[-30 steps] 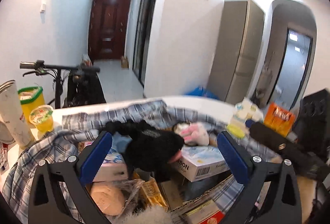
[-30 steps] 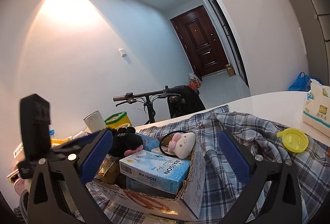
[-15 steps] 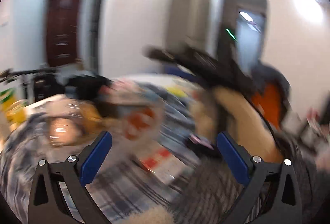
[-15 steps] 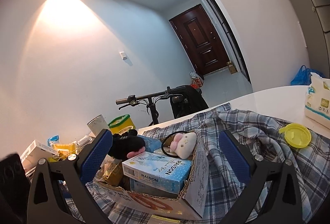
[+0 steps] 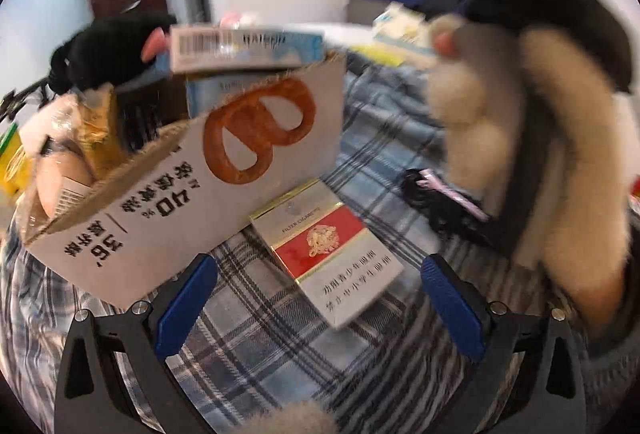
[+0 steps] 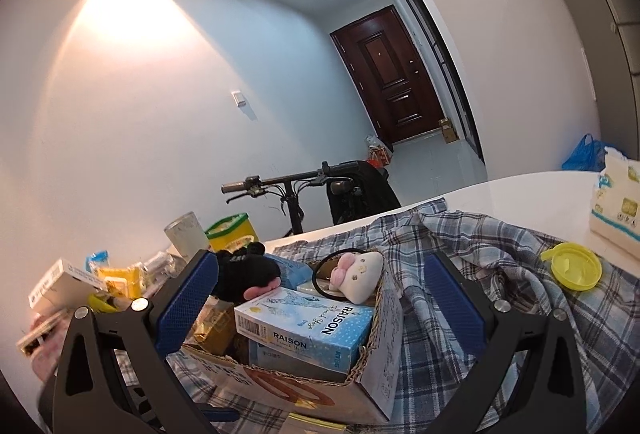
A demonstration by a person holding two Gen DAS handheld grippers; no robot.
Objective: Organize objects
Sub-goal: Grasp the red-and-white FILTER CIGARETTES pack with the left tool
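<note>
Left tongs (image 5: pixel 316 298) gape wide, empty; cigarette pack (image 5: pixel 326 250) lies flat on plaid cloth (image 5: pixel 260 350) just ahead, between the pads. Right tongs (image 6: pixel 316 302) equally wide, empty, above the overfilled cardboard box (image 6: pixel 376 366). Risk: flat pack slides on loose cloth (box wall crowds left pad).

Both two-finger grippers (image 5: pixel 318 306) (image 6: pixel 320 298) have black angular frames (silver screws at the joints) and ribbed blue pads (image 5: pixel 186 304).
</note>
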